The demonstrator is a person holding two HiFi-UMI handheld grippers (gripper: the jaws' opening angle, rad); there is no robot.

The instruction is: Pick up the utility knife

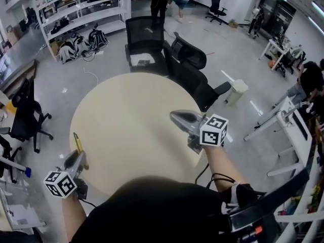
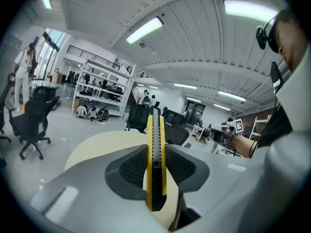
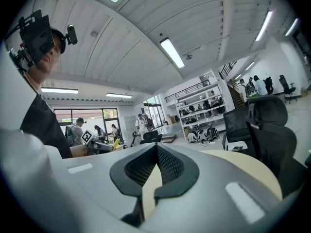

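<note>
The utility knife (image 2: 155,164), yellow with a black and grey slider, stands clamped between the pads of my left gripper (image 2: 156,171). In the head view the utility knife (image 1: 78,144) sticks out past the left gripper (image 1: 76,162), lifted above the round table's near left edge. My right gripper (image 1: 178,118) hovers over the table's near right part. Its jaws are closed, tips touching, with nothing between them; the right gripper (image 3: 156,152) shows the same in its own view. Both point roughly level across the room.
A round beige table (image 1: 131,125) lies below both grippers. Black office chairs (image 1: 146,39) stand at its far side, another chair (image 1: 25,113) at the left. Shelving (image 1: 81,9) lines the back wall. Desks and people fill the right side of the room.
</note>
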